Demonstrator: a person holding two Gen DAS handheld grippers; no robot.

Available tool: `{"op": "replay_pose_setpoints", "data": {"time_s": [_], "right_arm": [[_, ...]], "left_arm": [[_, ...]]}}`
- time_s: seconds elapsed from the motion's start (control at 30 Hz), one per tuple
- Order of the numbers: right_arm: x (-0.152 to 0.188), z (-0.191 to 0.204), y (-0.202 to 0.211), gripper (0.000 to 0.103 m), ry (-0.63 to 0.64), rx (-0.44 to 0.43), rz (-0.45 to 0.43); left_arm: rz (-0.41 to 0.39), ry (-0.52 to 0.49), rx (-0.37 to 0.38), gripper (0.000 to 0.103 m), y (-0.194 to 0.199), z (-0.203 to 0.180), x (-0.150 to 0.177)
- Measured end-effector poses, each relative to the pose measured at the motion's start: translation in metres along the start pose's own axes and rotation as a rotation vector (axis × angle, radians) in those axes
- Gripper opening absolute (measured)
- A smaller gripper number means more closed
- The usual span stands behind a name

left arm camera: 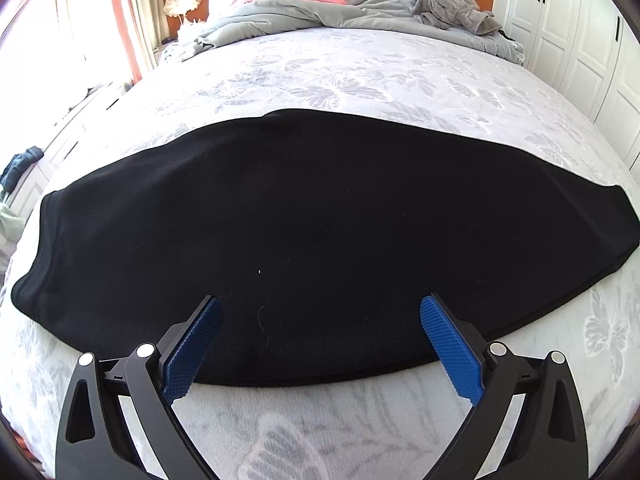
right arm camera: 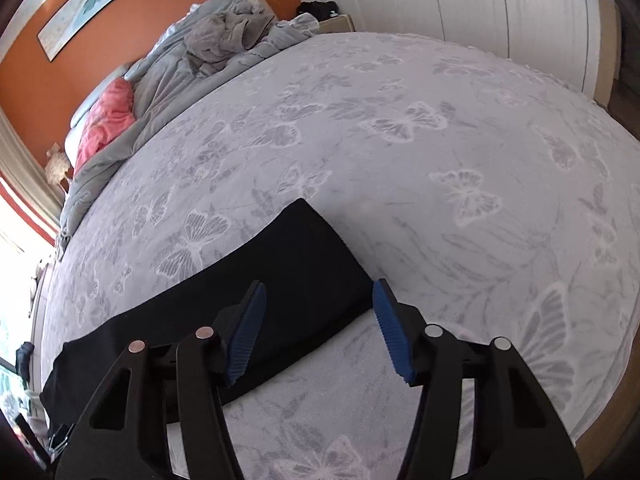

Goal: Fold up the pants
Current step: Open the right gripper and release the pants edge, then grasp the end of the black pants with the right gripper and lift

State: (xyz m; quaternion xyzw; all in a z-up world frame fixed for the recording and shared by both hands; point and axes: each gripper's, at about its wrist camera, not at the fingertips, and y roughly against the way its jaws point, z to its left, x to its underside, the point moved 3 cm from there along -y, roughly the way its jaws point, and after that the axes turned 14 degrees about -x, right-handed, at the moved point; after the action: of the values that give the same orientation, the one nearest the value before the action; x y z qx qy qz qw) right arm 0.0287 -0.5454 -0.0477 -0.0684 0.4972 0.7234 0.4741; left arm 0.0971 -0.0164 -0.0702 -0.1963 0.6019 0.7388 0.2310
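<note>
1. Your left tool (left arm camera: 320, 312) is released, its blue pads spread wide with nothing between them, low in the left wrist frame over the near edge of the pants (left arm camera: 320, 240).
2. The black pants lie flat as a long folded band across the middle of that frame, on the bed (left arm camera: 360, 80) with its butterfly-patterned cover.
3. Your right tool (right arm camera: 318, 300) is also released, grasping nothing; one end of the pants (right arm camera: 288, 272) shows just beyond its pads.
4. A grey duvet (left arm camera: 300, 12) is bunched at the top of the left wrist frame.
</note>
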Motion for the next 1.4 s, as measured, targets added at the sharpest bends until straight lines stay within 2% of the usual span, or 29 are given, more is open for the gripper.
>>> {"op": "replay_pose_setpoints", "data": {"time_s": [0.23,0.33,0.37,0.4,0.43,0.53,0.57,0.6,0.67,0.7,0.73,0.77,0.8,0.83,0.9,0.97,1.0,1.1,1.17,1.2,1.23,1.27,1.3,1.33,1.4], "right_arm": [[0.012,-0.019,-0.040,0.054,-0.107,-0.071,0.101],[0.011,-0.024,-0.060,0.051,-0.126,-0.089,0.109],[0.011,-0.027,-0.068,0.044,-0.137,-0.072,0.121],[0.011,-0.029,-0.072,0.006,-0.134,-0.057,0.119],[0.008,-0.029,-0.071,0.003,-0.125,-0.041,0.108],[-0.009,-0.022,-0.047,0.004,-0.104,-0.096,0.014],[-0.011,-0.022,-0.048,0.006,-0.070,-0.066,0.028],[-0.006,-0.026,-0.054,0.013,-0.056,-0.018,0.070],[0.011,-0.038,-0.059,0.014,-0.092,0.063,0.100],[0.014,-0.039,-0.057,0.015,-0.127,0.048,0.102],[0.015,-0.035,-0.052,0.024,-0.151,0.026,0.103],[0.015,-0.030,-0.048,0.037,-0.151,0.001,0.091],[0.015,-0.026,-0.044,0.073,-0.148,0.000,0.076],[0.018,-0.023,-0.044,0.085,-0.155,0.005,0.065],[0.023,-0.022,-0.055,0.085,-0.195,-0.036,0.091],[0.029,-0.027,-0.071,0.085,-0.292,-0.096,0.115],[0.030,-0.029,-0.076,0.085,-0.328,-0.100,0.104],[0.023,-0.021,-0.081,0.084,-0.324,-0.111,0.040],[0.022,-0.019,-0.087,0.076,-0.356,-0.152,0.012],[0.022,-0.018,-0.090,0.064,-0.371,-0.165,0.005],[0.022,-0.018,-0.091,0.045,-0.379,-0.173,-0.010],[0.021,-0.017,-0.092,0.037,-0.391,-0.180,-0.014],[0.019,-0.016,-0.092,0.015,-0.410,-0.200,-0.017],[0.016,-0.014,-0.089,0.010,-0.423,-0.233,-0.030],[0.005,-0.003,-0.073,0.009,-0.412,-0.277,-0.089]], "left_arm": [[0.002,0.023,0.010,0.098,0.003,0.003,-0.001],[0.024,0.033,0.020,0.098,-0.002,0.003,-0.002],[0.034,0.036,0.019,0.098,-0.004,0.003,-0.002],[0.042,0.037,0.021,0.098,-0.007,0.003,-0.002],[0.046,0.039,0.018,0.098,-0.009,0.005,-0.003],[0.053,0.048,0.020,0.098,-0.011,0.006,-0.003],[0.051,0.051,0.025,0.098,-0.012,0.007,-0.003],[0.048,0.052,0.023,0.098,-0.013,0.006,-0.004],[0.045,0.044,0.020,0.098,-0.015,0.003,-0.005],[0.044,0.040,0.019,0.098,-0.015,0.001,-0.004],[0.043,0.035,0.019,0.098,-0.014,-0.001,-0.004],[0.040,0.026,0.022,0.098,-0.013,-0.003,-0.003],[0.036,0.018,0.023,0.098,-0.012,-0.005,-0.003],[0.033,0.012,0.025,0.098,-0.011,-0.007,-0.002],[0.029,-0.001,0.031,0.098,-0.008,-0.010,-0.002],[0.018,-0.010,0.024,0.098,-0.005,-0.011,0.000],[0.014,-0.014,0.021,0.098,-0.004,-0.011,0.001],[0.015,0.001,0.036,0.098,0.001,-0.007,0.003],[0.013,0.017,0.048,0.098,0.004,-0.004,0.002],[0.013,0.019,0.044,0.098,0.004,-0.003,0.001],[0.012,0.020,0.039,0.098,0.005,-0.002,0.002],[0.013,0.022,0.031,0.098,0.005,-0.001,0.002],[0.016,0.027,0.029,0.098,0.005,0.001,0.002],[0.018,0.033,0.032,0.098,0.005,0.002,0.002],[0.024,0.049,0.028,0.098,0.004,0.005,0.001]]}}
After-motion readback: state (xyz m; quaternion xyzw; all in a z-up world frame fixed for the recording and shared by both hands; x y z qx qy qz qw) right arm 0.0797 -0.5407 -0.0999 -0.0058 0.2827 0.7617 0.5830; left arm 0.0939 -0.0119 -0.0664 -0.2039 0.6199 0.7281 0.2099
